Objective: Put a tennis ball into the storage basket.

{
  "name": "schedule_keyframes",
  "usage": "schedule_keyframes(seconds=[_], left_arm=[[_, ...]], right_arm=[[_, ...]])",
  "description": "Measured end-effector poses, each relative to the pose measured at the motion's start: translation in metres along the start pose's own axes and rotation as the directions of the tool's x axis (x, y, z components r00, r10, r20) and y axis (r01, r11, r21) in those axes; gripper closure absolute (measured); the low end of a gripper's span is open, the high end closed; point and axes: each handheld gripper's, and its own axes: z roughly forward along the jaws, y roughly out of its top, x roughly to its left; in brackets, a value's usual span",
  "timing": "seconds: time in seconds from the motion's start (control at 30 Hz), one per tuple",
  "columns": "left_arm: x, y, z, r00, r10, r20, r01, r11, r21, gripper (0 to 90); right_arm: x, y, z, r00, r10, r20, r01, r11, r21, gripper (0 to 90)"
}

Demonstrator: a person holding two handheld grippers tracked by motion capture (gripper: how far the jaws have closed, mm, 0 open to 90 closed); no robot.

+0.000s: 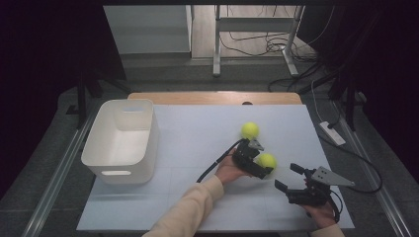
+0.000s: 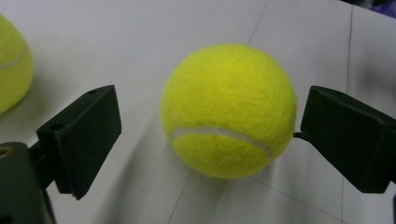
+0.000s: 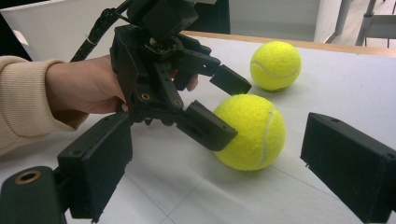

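The left gripper (image 1: 260, 160) stands with its jaws spread wide on either side of a tennis ball (image 1: 267, 160), and its own view shows bare gaps between each jaw and the ball (image 2: 229, 111), which rests on the white table (image 1: 197, 148). The high view hides those gaps behind the gripper's body. The second ball (image 1: 250, 130) lies near, at about eleven o'clock from the first; the left gripper view catches just its edge (image 2: 11, 70). The right gripper (image 1: 289, 178), at about four o'clock from the first ball and apart from it, is also spread open and holds nothing. A white bin (image 1: 121, 140) sits well apart at nine o'clock.
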Motion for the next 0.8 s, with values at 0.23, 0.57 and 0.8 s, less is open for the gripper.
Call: schedule_keyframes(seconds=[0.23,0.57,0.8], left_arm=[[-0.0015,0.0021,0.0066,0.9999,0.01,0.01,-0.011,0.9998,0.017,7.7],[-0.0026,0.0038,0.0107,0.9992,0.025,0.03,-0.026,0.9991,0.034,26.0],[0.0001,0.0037,0.0055,0.9991,0.01,0.041,-0.011,0.9996,0.026,26.9]], right_arm=[[0.0003,0.0,-0.0003,1.0,0.003,-0.001,-0.003,1.0,0.002,9.3],[-0.0002,-0.0005,0.0,1.0,-0.003,0.003,0.003,1.0,0.003,9.3],[-0.0004,-0.0005,-0.0004,1.0,-0.002,0.007,0.002,1.0,0.001,9.4]])
